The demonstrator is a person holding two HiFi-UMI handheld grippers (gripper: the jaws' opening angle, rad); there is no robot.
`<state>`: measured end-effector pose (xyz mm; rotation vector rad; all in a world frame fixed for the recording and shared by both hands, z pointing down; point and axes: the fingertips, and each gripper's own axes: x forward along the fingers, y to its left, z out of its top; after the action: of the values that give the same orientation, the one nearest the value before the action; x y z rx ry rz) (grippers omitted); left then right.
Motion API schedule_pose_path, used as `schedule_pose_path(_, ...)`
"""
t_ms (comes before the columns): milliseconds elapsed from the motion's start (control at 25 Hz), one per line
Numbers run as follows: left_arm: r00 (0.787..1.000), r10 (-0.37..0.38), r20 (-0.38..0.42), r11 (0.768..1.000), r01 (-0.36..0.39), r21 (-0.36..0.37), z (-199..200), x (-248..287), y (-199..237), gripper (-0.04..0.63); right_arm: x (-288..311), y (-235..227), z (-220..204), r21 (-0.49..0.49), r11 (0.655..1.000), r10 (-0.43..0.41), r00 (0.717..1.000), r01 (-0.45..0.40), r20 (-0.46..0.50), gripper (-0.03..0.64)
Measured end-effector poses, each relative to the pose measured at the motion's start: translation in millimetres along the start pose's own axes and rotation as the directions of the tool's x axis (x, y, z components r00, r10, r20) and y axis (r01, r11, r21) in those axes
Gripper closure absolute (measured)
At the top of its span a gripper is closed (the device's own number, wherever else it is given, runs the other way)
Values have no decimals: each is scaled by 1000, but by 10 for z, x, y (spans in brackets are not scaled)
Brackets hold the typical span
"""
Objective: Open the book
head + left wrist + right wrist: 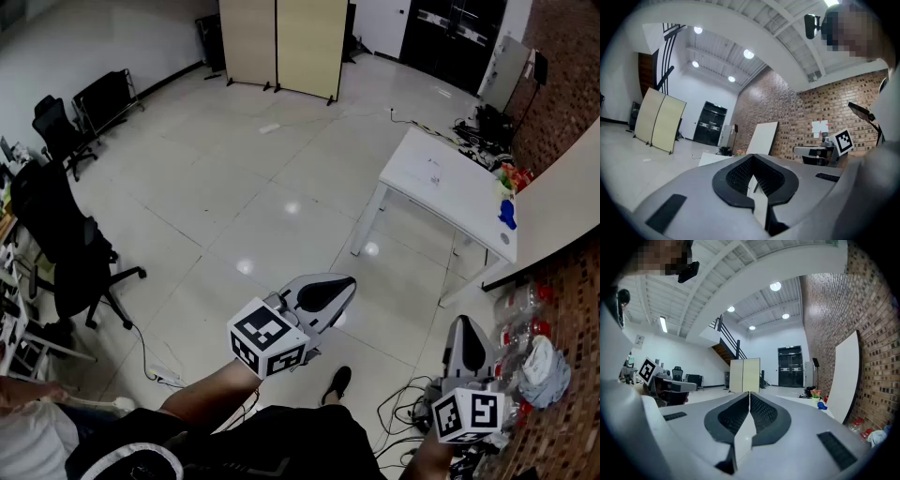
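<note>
Head view: both forearms are being held out forward, carrying the left gripper [345, 284] and right gripper [462, 324] level above the tiled floor [234, 187]. Each gripper's jaws are sitting together with nothing between them. A white table [441, 178] is standing far right. Book location: cannot tell.

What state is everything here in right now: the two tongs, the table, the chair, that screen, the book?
Left tongs: shut, nothing between them.
Right tongs: shut, nothing between them.
White table: upright, mostly bare.
Office chair: nobody sitting in it.
Folding screen: standing, panels spread.
Book: not visible in any view.
</note>
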<state>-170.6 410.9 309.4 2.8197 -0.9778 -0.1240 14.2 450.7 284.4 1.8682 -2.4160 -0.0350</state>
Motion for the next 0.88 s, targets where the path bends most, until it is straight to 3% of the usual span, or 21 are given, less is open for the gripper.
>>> schedule_pose_path(600,997,72,-25,994,-69,87,381,2081,705,594,1596,-1694,206,-11,996,89,995,-89,41,617)
schedule_pose_path(880,996,74,-45,994,-71,81,350,2805,1151,594,2351,-2051,82,21,993,117,992,-118,34,615)
